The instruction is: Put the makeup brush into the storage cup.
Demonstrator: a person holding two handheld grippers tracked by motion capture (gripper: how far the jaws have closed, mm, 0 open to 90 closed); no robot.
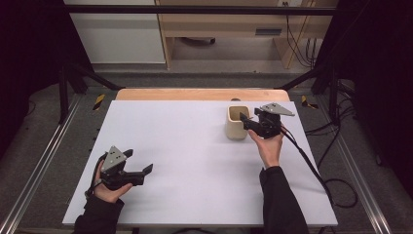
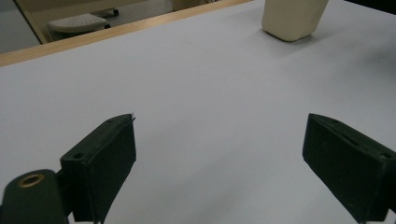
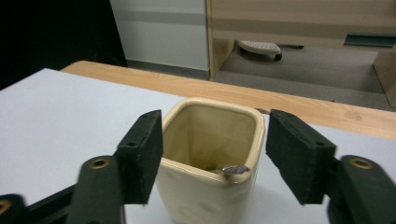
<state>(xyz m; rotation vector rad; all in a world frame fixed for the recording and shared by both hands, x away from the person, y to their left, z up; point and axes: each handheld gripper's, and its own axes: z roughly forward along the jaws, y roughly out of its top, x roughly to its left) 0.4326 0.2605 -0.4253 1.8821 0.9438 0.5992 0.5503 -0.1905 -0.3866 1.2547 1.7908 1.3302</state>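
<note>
My bench carries a white board [image 1: 195, 161] lying flat on a wooden table [image 1: 202, 94], whose edge shows along the far side. Beyond it stands a light wooden cabinet [image 1: 234, 24] beside a white panel [image 1: 117, 34]. Black cables [image 1: 304, 46] hang at the cabinet's right. Metal rails [image 1: 36, 170] flank the table.

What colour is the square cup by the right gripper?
Pale cream-yellow, glazed and plain, with no pattern. The cup shows best in the right gripper view.

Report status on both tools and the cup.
Left tool open, clear of cup. Right tool open, jaws flanking cream cup. Small metal piece on cup rim. Nothing in the way.
</note>
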